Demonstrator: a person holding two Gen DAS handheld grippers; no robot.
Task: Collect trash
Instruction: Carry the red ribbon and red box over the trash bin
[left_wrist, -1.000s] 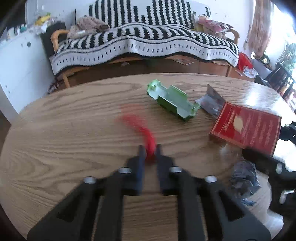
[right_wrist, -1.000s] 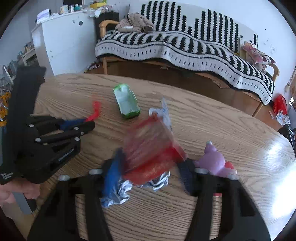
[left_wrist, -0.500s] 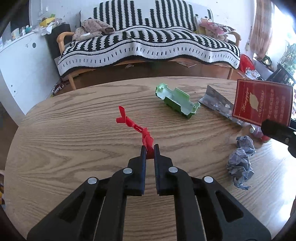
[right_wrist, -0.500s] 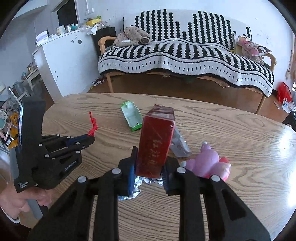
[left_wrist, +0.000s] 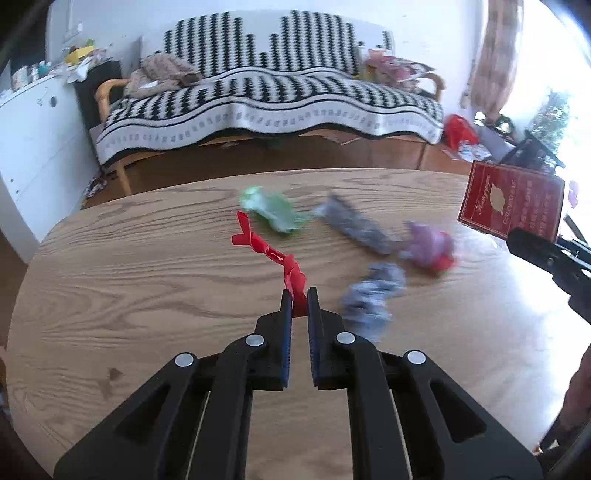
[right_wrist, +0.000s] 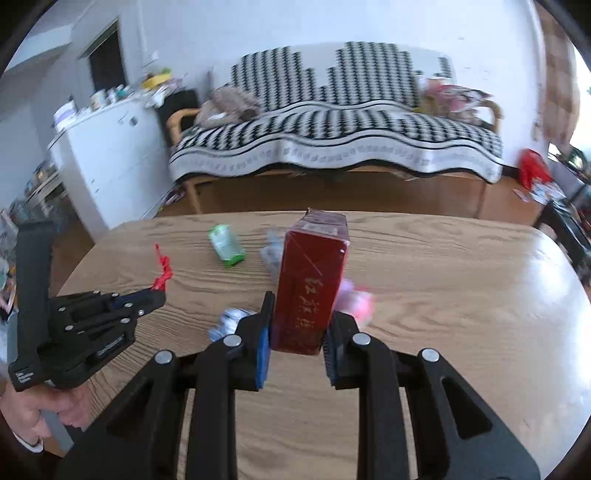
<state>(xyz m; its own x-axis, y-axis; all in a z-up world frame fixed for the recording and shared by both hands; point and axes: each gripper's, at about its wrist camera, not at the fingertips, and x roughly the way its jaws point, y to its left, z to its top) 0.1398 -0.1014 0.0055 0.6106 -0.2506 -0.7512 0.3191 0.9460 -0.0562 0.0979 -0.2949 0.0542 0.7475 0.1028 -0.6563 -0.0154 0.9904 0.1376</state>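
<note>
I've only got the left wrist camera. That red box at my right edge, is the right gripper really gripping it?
Observer: Yes. In the right wrist view the right gripper has the red box clamped between its fingers, with the pads on its two broad faces near the lower end.
Operator: Is it upright?
Observer: Roughly. Its narrow side faces that camera and carries pale characters.
Operator: How does my left gripper look from there?
Observer: From the side, the left gripper pinches the red strip at its bottom end, and the rest sticks up.
</note>
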